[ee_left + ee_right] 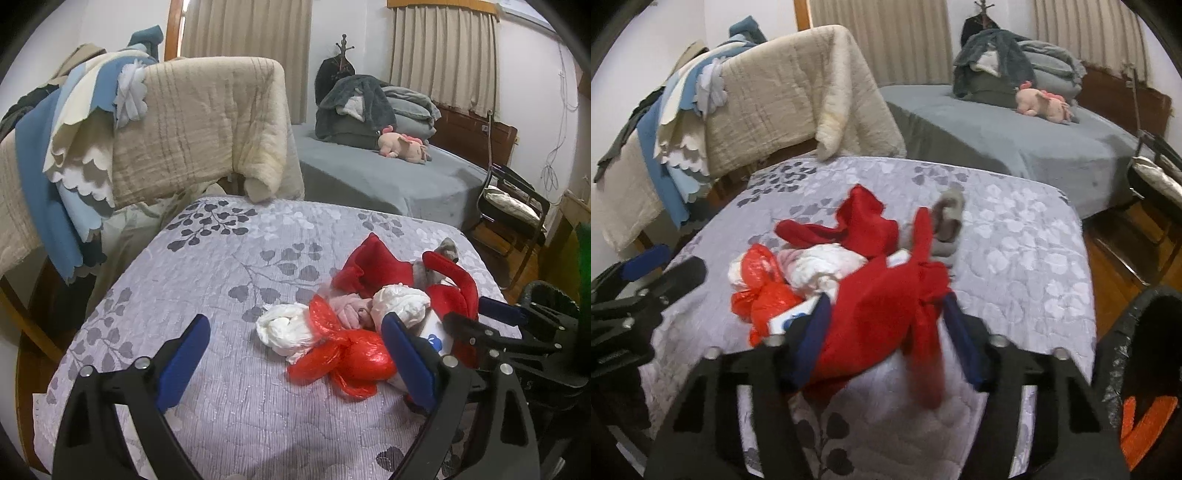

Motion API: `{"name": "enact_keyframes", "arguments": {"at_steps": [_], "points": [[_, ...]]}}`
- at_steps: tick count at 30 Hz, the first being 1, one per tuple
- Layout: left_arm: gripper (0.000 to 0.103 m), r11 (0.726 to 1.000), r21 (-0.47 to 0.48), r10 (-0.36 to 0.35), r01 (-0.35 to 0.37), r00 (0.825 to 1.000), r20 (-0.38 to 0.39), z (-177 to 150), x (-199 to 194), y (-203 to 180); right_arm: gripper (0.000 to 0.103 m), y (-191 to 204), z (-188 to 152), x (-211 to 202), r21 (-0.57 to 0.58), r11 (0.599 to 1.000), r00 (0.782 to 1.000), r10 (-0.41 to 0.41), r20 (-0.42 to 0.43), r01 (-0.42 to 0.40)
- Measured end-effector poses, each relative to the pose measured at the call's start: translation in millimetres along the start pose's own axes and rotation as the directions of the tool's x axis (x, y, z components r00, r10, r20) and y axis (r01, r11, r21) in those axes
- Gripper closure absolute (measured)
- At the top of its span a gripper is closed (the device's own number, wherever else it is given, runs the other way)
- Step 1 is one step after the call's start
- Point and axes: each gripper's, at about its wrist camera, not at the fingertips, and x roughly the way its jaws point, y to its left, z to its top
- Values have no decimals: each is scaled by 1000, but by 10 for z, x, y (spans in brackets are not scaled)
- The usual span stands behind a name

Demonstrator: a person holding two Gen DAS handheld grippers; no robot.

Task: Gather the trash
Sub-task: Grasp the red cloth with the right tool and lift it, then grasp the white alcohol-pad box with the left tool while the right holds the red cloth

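Observation:
A heap of trash lies on the lilac leaf-print quilt (229, 280): a red plastic bag (354, 360), white crumpled tissue (284, 328), a red cloth (373, 267) and a grey sock (947, 218). My left gripper (295, 336) is open, its right finger beside the red bag and the tissue between its fingers. My right gripper (886, 321) has its fingers on either side of the red cloth (882, 310), a strand of which hangs down in front. The right gripper also shows in the left wrist view (498, 314).
A chair draped with beige and blue blankets (184, 125) stands behind the quilt. A grey bed (373, 173) with a pink plush toy (402, 144) is at the back right. A black-lined bin (1145, 332) stands at the right, over wooden floor.

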Motion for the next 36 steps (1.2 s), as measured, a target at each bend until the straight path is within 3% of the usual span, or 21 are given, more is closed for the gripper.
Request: {"name": "enact_keyframes", "arguments": {"at_steps": [4,7,16,24,36], "points": [[11,1000,-1,-6,6,1000,-1,7,9,-12,85,12,20,-23,-6,1000,1000,24,0,-24],[11,1000,1,-14,14,1000,0,21,2,-43,93,-16,13,-48,-1,999,999,41,-4,-41],[14,999,20,-50,50,999,-2,57,-8,-216,94,-174,-16,-368,33,998,998,52,41,-53],[16,994,36,-99,99,995,-7,33,-27,-444,94,-423,-56,-625,71,997,998,-2,60,-3],[31,982,78,-165,170,985,-58,-69,164,-809,94,-639,-197,-683,97,994,998,-51,37,47]]}}
